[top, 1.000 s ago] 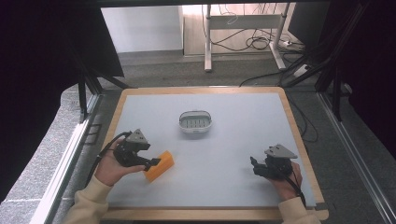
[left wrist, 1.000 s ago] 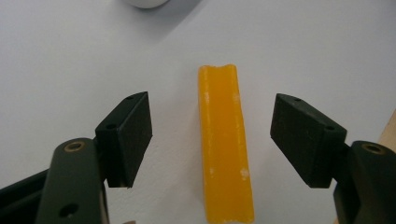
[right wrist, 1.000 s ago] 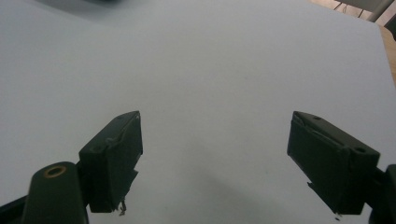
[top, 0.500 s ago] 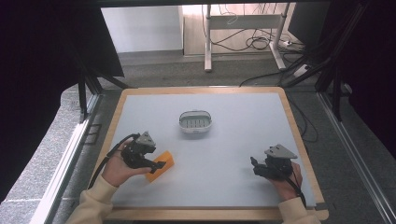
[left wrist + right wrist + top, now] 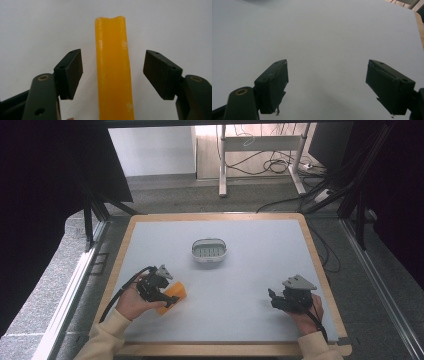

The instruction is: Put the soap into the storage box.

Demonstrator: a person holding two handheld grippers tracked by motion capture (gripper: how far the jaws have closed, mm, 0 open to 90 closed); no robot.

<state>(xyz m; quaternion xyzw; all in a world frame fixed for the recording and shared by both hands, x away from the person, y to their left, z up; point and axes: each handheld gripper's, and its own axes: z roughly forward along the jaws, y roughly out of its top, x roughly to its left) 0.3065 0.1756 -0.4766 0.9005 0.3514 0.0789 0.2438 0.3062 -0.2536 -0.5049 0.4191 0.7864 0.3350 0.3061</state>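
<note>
An orange bar lies on the white table top at the front left. My left gripper is down over it. In the left gripper view the bar runs straight up between the two jaws of the left gripper, with a gap on each side. The jaws have just been closing, and the pads are not touching the bar. At the front right my right gripper rests open. In the right gripper view, the right gripper has nothing but bare table between its jaws.
A small white oval basket with a slotted bottom stands at the middle of the table, toward the far side. A wooden rim borders the table. Cables and desk legs lie on the floor beyond the far edge.
My left gripper has moved right and down over the orange bar, so the bar now sits between its jaws. The right gripper has stayed where it was.
</note>
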